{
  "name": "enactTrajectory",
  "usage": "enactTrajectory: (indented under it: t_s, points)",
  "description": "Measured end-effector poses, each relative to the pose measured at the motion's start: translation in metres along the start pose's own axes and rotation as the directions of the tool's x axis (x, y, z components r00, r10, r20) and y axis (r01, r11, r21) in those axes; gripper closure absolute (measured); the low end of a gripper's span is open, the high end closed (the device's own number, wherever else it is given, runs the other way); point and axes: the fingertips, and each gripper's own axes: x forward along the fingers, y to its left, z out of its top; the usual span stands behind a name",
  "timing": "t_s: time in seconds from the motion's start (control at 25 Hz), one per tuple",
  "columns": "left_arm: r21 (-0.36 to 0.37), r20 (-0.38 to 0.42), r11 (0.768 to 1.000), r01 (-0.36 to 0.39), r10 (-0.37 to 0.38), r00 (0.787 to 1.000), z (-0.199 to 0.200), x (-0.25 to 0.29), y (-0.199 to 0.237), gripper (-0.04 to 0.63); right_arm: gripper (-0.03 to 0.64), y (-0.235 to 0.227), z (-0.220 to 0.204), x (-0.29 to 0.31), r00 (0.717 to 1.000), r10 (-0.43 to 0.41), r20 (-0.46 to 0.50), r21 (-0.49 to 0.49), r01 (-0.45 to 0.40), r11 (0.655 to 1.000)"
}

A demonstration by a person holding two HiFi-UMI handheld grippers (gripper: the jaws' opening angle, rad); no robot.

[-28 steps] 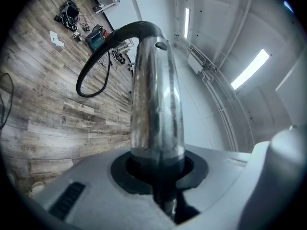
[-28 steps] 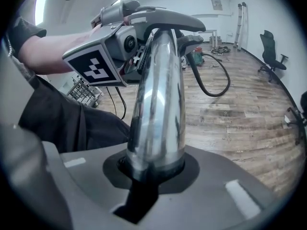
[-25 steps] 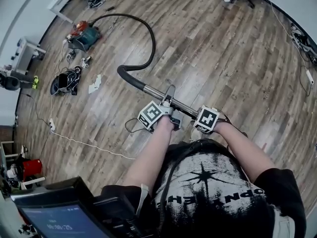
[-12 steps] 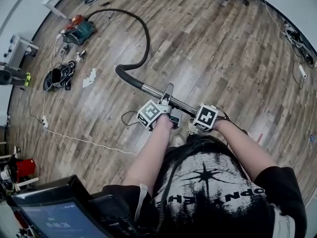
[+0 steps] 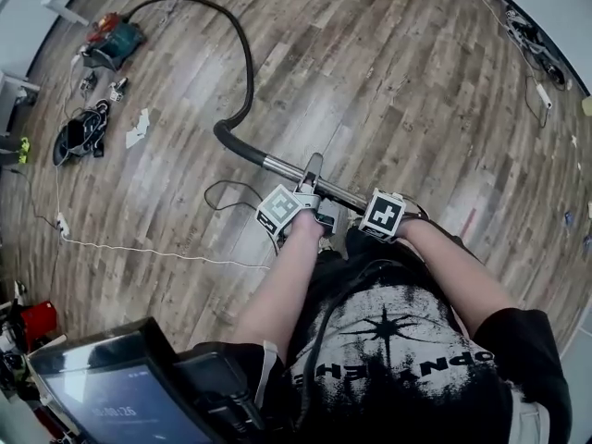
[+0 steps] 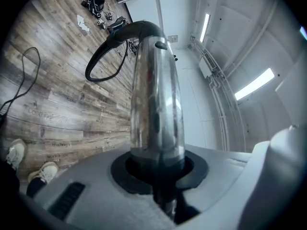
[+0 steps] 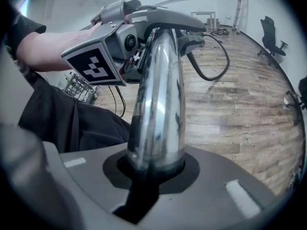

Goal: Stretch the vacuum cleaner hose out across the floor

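The vacuum cleaner body sits far off at the top left of the head view. Its black hose runs in a long arc over the wooden floor to a curved black handle and a chrome wand tube. My left gripper is shut on that tube, which fills the left gripper view and rises from between the jaws of that gripper. Further back along the wand, my right gripper is also shut on the chrome tube, pointing steeply down. The right gripper view shows this grip with the left gripper's marker cube ahead.
A white cable and a black cable loop lie on the floor near my feet. A heap of cables and papers sits by the left wall. More cables line the right wall. An office chair stands far off.
The vacuum body and the floor clutter have slid toward the top left and look further off. The hose's curve has opened into a longer, flatter arc. Both grippers keep their hold on the wand.
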Motion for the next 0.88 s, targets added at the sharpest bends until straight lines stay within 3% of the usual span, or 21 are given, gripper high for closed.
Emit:
enactTrajectory:
  t_s: [0.28, 0.6, 0.76, 0.88]
  points:
    - [0.036, 0.009, 0.999, 0.001, -0.001, 1.0, -0.052, 0.019, -0.017, 0.528, 0.543, -0.01, -0.05, -0.021, 0.999, 0.001, 0.037, -0.012, -0.001, 1.0]
    - [0.043, 0.06, 0.999, 0.014, -0.017, 0.998, -0.166, 0.043, -0.04, 0.528, 0.543, -0.027, -0.167, -0.06, 0.999, -0.023, 0.03, -0.072, 0.025, 0.997]
    - [0.02, 0.047, 1.0, -0.003, 0.002, 0.999, -0.216, 0.05, -0.038, 0.529, 0.543, -0.022, -0.218, -0.068, 1.0, 0.001, 0.011, -0.054, -0.001, 0.999]
    - [0.026, 0.02, 0.999, -0.019, 0.019, 1.0, -0.241, 0.054, -0.035, 0.529, 0.532, -0.021, -0.239, -0.07, 0.999, -0.03, 0.03, -0.039, 0.031, 0.999]
